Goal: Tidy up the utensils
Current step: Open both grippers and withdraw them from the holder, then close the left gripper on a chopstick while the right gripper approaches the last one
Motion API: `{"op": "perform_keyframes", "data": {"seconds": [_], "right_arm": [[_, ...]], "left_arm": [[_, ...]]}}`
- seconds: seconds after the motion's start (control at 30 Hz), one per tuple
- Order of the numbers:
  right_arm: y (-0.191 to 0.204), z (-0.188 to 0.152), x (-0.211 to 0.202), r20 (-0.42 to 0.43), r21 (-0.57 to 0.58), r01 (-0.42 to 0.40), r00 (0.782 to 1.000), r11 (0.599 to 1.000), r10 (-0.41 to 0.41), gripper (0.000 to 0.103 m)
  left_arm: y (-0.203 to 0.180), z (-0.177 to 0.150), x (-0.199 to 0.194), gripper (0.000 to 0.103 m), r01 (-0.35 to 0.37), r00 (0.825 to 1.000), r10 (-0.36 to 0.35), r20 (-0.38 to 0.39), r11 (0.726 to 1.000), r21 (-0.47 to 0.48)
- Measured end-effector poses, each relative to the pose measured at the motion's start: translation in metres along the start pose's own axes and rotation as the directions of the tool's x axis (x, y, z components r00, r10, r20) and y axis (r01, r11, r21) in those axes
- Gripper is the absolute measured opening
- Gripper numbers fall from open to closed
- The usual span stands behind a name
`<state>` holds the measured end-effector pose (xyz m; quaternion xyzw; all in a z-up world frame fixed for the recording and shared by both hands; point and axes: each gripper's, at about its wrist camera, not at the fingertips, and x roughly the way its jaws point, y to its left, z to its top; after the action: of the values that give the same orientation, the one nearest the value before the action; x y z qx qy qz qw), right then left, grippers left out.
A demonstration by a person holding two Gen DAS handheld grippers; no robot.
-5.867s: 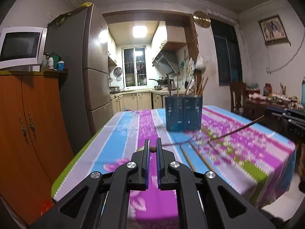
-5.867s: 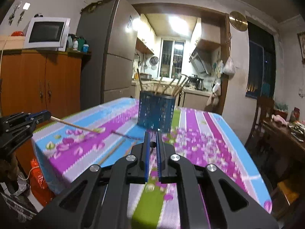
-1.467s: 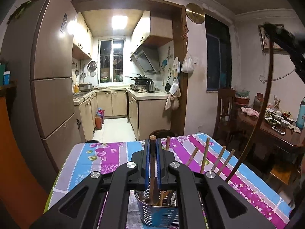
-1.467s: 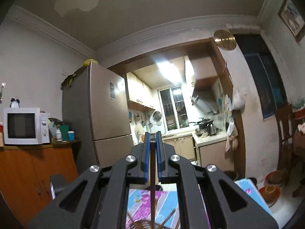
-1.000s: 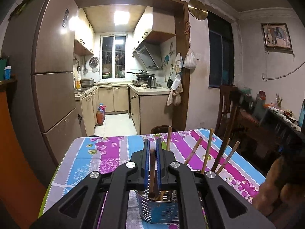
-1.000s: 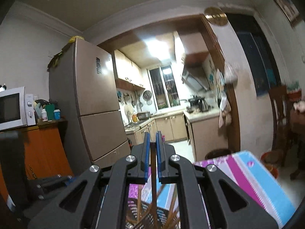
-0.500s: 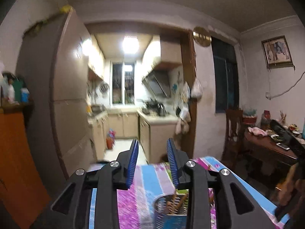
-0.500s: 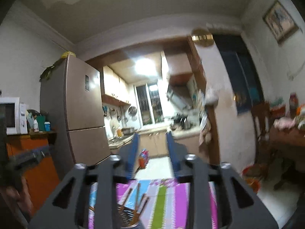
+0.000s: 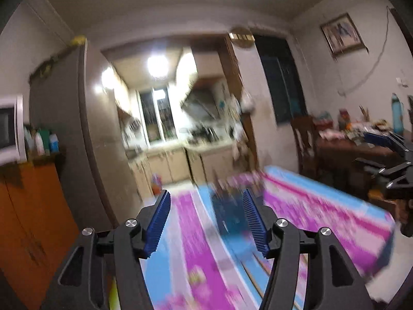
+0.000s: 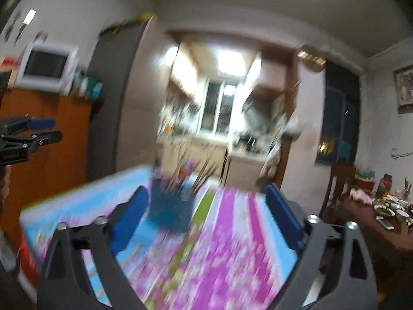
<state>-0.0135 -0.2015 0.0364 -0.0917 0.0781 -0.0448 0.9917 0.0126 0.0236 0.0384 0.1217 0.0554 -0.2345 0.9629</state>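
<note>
Both of our grippers are opening with nothing between the jaws. Our left gripper (image 9: 206, 222) has its blue pads parted, and the blue utensil holder (image 9: 228, 215) stands beyond them on the flowered tablecloth (image 9: 322, 217), seen through the right half of the gap, apart from the pads. Our right gripper (image 10: 206, 214) is spread wider; from it the utensil holder (image 10: 171, 213) lies farther off, just right of the left pad, with chopsticks (image 10: 204, 175) sticking up from it. Two loose sticks (image 9: 258, 266) lie blurred on the cloth near the left gripper.
</note>
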Motion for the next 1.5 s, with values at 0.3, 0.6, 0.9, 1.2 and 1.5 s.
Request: {"op": "perform_keyframes", "data": {"seconds": [0.3, 0.6, 0.9, 1.2, 1.5], "right_arm": [[0.075, -0.102, -0.016, -0.232, 0.042, -0.161, 0.958, 0.986, 0.167, 0.064], [0.076, -0.143, -0.018, -0.317, 0.231, -0.204, 0.909, 0.951, 0.272, 0.026], [0.093, -0.142, -0.001, -0.343, 0.302, -0.314, 0.845, 0.900, 0.410, 0.018], [0.112, -0.151, 0.009, -0.390, 0.309, -0.311, 0.820, 0.899, 0.419, 0.018], [0.109, -0.153, 0.007, -0.386, 0.312, -0.322, 0.817, 0.894, 0.429, 0.024]], "left_arm": [[-0.093, -0.142, -0.046, 0.034, 0.052, 0.981, -0.032, -0.193, 0.994, 0.100], [-0.110, -0.183, -0.026, 0.026, 0.042, 0.966, -0.022, -0.256, 0.997, 0.070], [-0.111, -0.197, -0.012, 0.007, -0.015, 0.969, 0.037, -0.244, 0.996, 0.091], [-0.100, -0.199, -0.019, 0.006, 0.009, 0.975, 0.004, -0.222, 0.998, 0.059], [-0.111, -0.201, -0.012, 0.007, 0.009, 0.980, 0.017, -0.200, 0.992, 0.128]]}}
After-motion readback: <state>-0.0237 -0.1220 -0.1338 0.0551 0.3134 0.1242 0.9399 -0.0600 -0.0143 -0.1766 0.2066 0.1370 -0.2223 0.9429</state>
